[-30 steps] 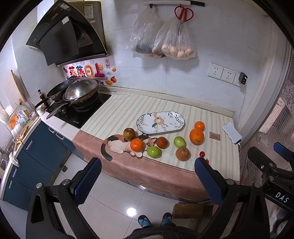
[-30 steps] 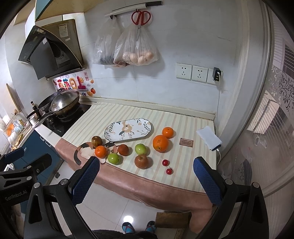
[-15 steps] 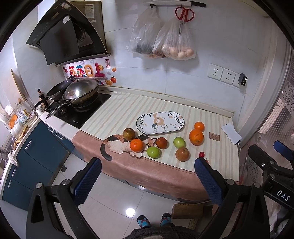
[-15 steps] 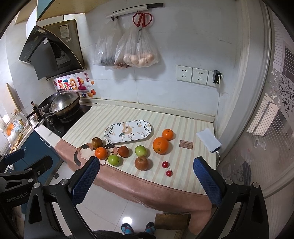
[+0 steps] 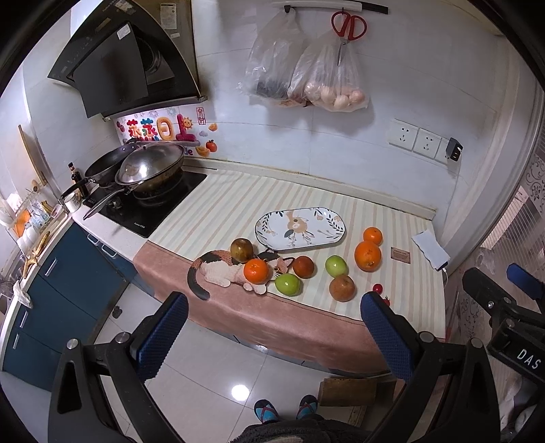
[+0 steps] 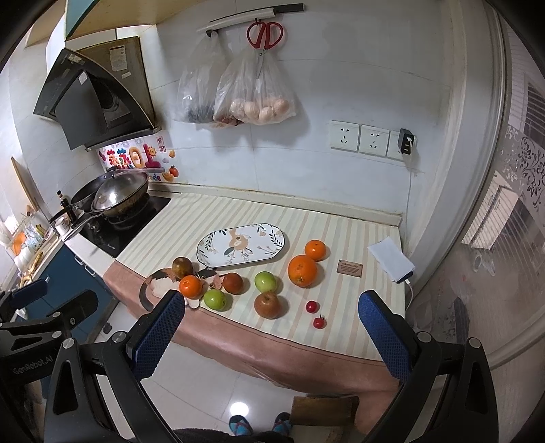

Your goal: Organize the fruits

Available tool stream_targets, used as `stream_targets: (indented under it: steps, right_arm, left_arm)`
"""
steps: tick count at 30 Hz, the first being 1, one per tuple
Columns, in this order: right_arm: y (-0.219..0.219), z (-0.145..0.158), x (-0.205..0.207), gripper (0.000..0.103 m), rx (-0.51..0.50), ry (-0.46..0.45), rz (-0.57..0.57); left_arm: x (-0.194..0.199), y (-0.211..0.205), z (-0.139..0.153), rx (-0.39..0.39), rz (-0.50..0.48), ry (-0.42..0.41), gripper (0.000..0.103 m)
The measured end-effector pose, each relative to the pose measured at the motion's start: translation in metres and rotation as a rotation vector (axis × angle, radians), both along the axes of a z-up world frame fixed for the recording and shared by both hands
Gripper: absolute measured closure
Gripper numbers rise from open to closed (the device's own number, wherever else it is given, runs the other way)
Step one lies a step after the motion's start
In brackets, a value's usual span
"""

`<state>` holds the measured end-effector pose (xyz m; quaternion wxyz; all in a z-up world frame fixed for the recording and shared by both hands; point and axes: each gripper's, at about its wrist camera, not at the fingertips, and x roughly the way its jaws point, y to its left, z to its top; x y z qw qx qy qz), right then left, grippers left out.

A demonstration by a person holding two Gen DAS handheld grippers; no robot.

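While ungrasped, three oranges [image 6: 302, 271], two green apples [image 6: 266, 281]

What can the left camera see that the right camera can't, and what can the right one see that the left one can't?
Only the left wrist view shows the whole cat-shaped mat, tail included, and the right gripper off to the side.

Only the right wrist view shows both cherry tomatoes in full, and the left gripper at its edge. A blue finger hides part of the mat there.

Both show the empty patterned plate, oranges, green apples, the wok, the hanging bags and the red scissors. Both grippers are open and holding nothing.
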<state>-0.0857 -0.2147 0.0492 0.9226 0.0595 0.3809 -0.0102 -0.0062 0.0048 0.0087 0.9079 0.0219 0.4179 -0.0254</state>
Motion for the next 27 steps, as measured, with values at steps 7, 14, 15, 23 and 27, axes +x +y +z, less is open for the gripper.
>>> stream_targets:
  steps: [7,14,15,23,27]
  right_arm:
    - [0.002,-0.026,0.035,0.0,0.077,0.084,-0.067]
    - [-0.004,-0.082,0.072,0.0,0.125,0.188,-0.169]
    - [-0.006,-0.092,0.079,0.0,0.131,0.203,-0.184]
    - [-0.027,-0.178,0.155,0.0,0.219,0.352,-0.261]
    - [-0.044,-0.218,0.205,0.0,0.279,0.425,-0.28]
  left_arm:
    - [0.061,0.037,-0.018,0.006,0.049,0.024,0.0]
    - [0.129,0.066,-0.079,0.055,0.051,0.133,0.0]
    - [0.132,0.069,-0.087,0.064,0.05,0.145,0.0]
    - [0.206,0.082,-0.168,0.027,0.074,0.364,0.0]
    - [0.247,0.082,-0.215,-0.004,0.096,0.473,0.001]
